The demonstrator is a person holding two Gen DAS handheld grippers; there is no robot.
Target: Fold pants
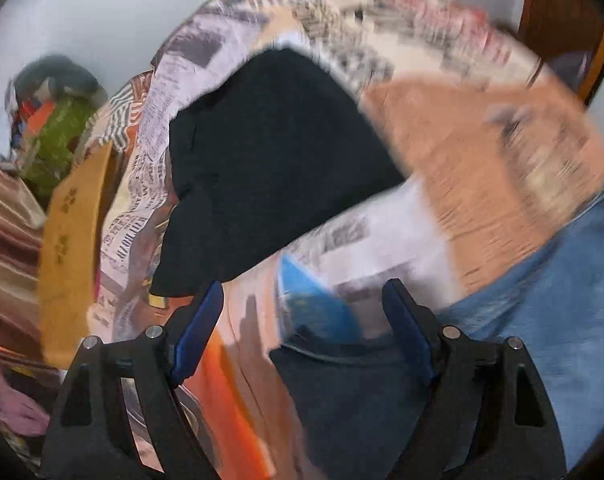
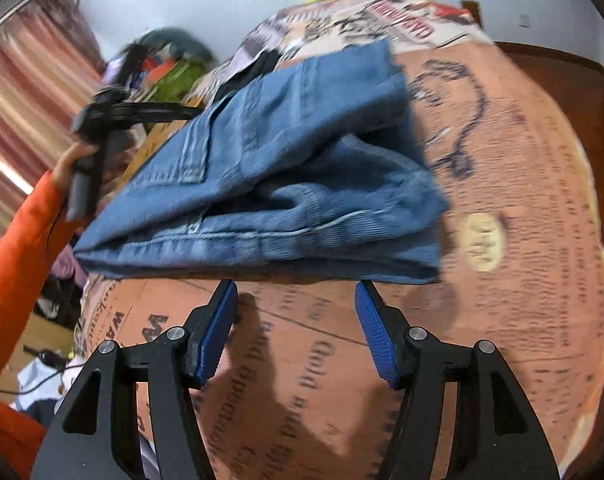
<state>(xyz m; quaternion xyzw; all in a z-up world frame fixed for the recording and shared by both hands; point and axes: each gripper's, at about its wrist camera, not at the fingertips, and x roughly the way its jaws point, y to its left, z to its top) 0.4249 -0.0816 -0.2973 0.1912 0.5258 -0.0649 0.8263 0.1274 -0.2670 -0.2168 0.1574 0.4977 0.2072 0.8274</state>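
Observation:
Blue jeans [image 2: 285, 168] lie folded in a thick bundle on the printed bedsheet [image 2: 502, 168], just ahead of my right gripper [image 2: 295, 300], which is open and empty, its tips close to the bundle's near edge. In the left wrist view the jeans [image 1: 542, 320] show at the right edge. My left gripper [image 1: 302, 304] is open and empty above the sheet. It also shows in the right wrist view [image 2: 101, 116], held by a hand in an orange sleeve, left of the jeans. The view is blurred.
A black garment [image 1: 269, 168] lies on the bed ahead of the left gripper. A wooden bed board [image 1: 69, 240] and a pile of colourful clutter [image 1: 49, 128] stand to the left. Striped curtains [image 2: 17, 92] hang at the far left. A wooden frame [image 2: 562, 72] borders the right.

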